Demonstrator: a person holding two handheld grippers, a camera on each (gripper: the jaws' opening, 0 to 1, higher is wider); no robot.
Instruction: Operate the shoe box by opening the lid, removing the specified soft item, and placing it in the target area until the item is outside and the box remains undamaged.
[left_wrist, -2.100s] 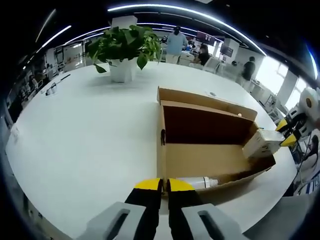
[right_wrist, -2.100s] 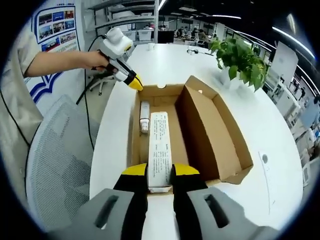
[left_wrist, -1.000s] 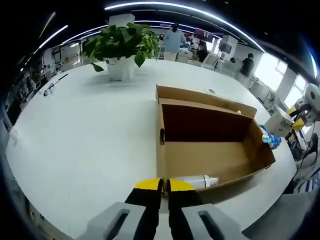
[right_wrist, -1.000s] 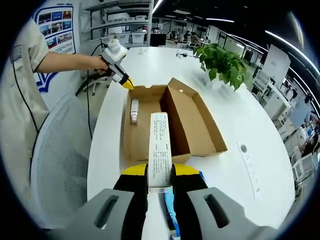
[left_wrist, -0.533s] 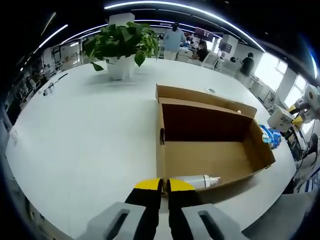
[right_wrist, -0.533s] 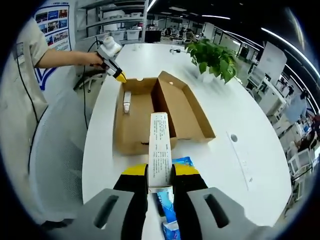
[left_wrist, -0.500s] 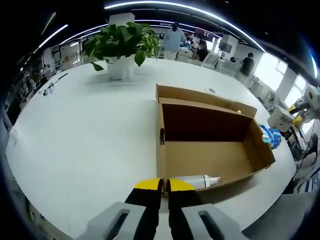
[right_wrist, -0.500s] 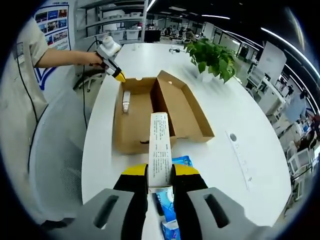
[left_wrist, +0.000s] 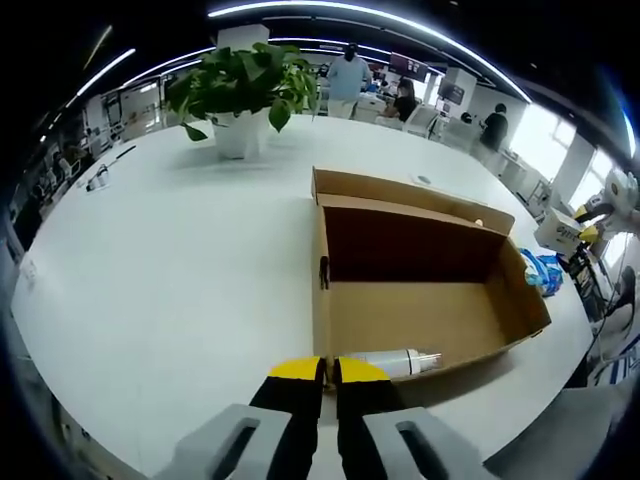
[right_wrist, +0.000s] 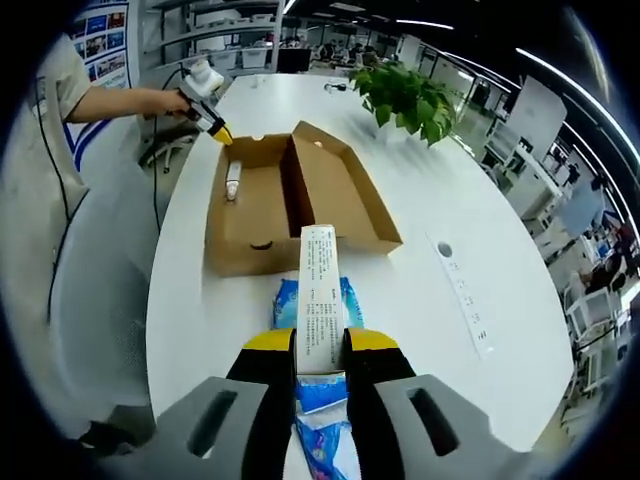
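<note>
The brown shoe box (left_wrist: 420, 300) lies open on the white table (left_wrist: 170, 250), its lid (left_wrist: 410, 200) folded back on the far side. A white bottle (left_wrist: 392, 362) rests inside along the near wall. My left gripper (left_wrist: 328, 372) is pinched on the box's near corner; it also appears as the left gripper (right_wrist: 207, 122) at the box's (right_wrist: 250, 215) far end. My right gripper (right_wrist: 320, 345) is shut on a long white printed carton (right_wrist: 319, 290), held above a blue soft pack (right_wrist: 287, 300) on the table beside the box. From the left side, the carton (left_wrist: 557, 230) hangs past the box's right end, over the blue pack (left_wrist: 541, 270).
A potted plant (left_wrist: 245, 90) stands at the table's far side, also seen as the plant (right_wrist: 405, 100). A person's arm (right_wrist: 120, 100) holds the left gripper, with a grey mesh chair (right_wrist: 95, 300) beside the table edge. A white strip (right_wrist: 460, 295) lies on the table.
My right gripper has drawn back from the box with the white carton, and the blue soft pack now lies beneath it. The left gripper and box have stayed put.
</note>
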